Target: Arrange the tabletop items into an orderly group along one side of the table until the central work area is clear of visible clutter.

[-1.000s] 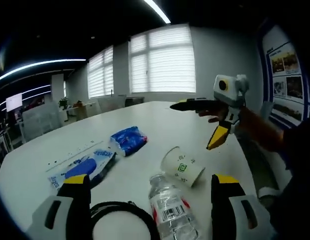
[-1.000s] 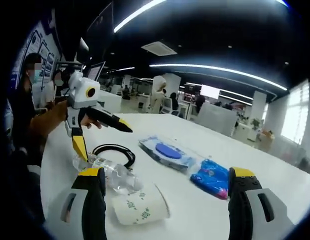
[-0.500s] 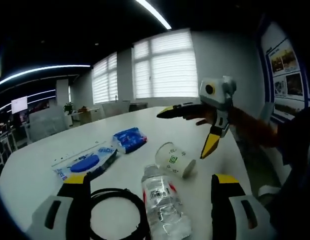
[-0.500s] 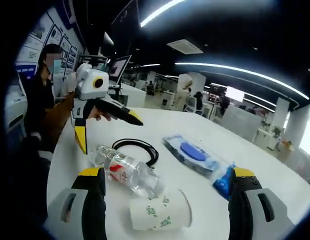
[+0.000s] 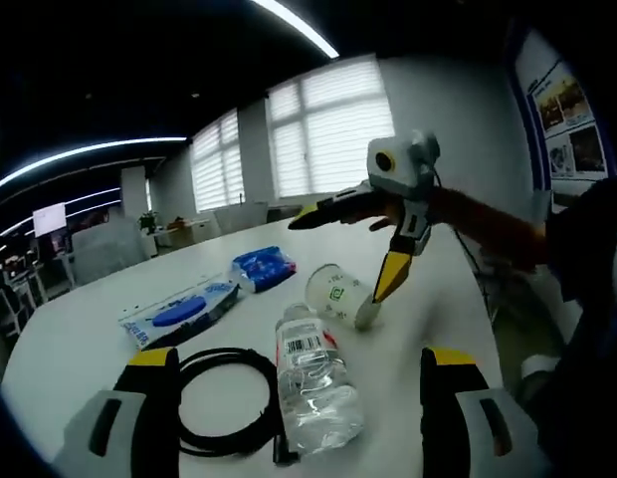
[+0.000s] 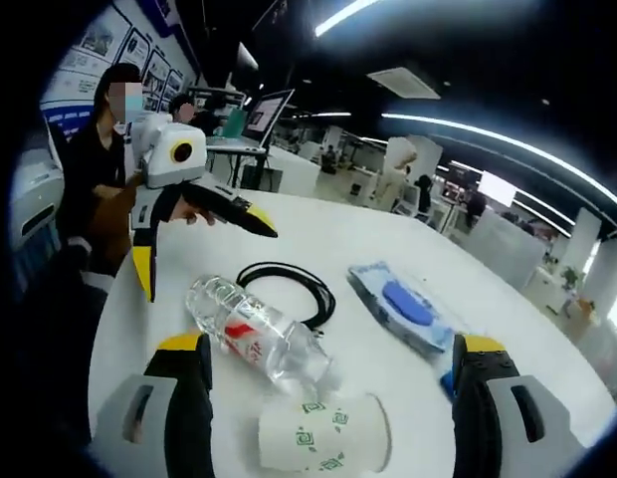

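Observation:
On the white table (image 5: 70, 339) lie a clear water bottle (image 5: 313, 383), a paper cup (image 5: 338, 296) on its side, a black cable coil (image 5: 224, 398), a flat blue wipes pack (image 5: 179, 311) and a blue pouch (image 5: 261, 267). My left gripper (image 5: 301, 354) is open, low over the bottle and cable. My right gripper (image 5: 346, 247) hovers open above the cup. In the right gripper view, the right gripper (image 6: 330, 344) stands open over the cup (image 6: 323, 438) and bottle (image 6: 259, 334). The left gripper (image 6: 204, 257) is open beside the cable (image 6: 294, 284).
The wipes pack (image 6: 408, 309) lies past the bottle, and the pouch (image 6: 448, 383) is half hidden by my right jaw. A person in black (image 6: 100, 169) stands at the table's edge. A laptop (image 6: 259, 119) sits behind. Bare tabletop (image 6: 318, 229) spreads beyond the cable.
Both cameras have shifted. The right gripper has come nearer over the cup, which now sits lower between its jaws. The items on the table have not moved.

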Motion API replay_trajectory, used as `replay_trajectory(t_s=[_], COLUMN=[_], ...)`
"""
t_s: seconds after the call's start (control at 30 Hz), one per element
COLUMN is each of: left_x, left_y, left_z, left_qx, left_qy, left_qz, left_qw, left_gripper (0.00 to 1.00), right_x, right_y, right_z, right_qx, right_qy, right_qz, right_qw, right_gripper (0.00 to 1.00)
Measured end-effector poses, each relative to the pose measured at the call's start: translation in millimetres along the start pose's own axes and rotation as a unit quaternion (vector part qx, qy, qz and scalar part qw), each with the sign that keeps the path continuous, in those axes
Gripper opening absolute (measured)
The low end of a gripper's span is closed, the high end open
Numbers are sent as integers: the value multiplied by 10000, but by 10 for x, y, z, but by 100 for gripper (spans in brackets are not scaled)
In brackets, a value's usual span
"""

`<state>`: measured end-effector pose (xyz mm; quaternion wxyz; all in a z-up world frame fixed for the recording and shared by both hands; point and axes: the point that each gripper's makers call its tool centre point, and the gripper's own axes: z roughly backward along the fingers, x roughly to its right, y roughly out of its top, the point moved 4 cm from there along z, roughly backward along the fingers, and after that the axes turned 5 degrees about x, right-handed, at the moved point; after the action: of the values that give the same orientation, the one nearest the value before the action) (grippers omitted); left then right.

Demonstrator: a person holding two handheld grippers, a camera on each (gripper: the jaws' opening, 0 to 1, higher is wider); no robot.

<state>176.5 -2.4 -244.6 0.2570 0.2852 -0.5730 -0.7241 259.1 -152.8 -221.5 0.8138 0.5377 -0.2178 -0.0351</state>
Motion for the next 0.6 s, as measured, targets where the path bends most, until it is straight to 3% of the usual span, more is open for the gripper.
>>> replay_trajectory(t_s=[0.6], left_x=[49], left_y=[-162], left_z=[125], left_qx=[-10], left_qy=[232], left_qz=[48], left_qw=[9997], left_gripper=[100], right_x=[-12], right_y=[-94], right_z=[-246], right_qx=[-458], right_qy=[529], right_qz=[293], right_qw=[9971], right_gripper=[88])
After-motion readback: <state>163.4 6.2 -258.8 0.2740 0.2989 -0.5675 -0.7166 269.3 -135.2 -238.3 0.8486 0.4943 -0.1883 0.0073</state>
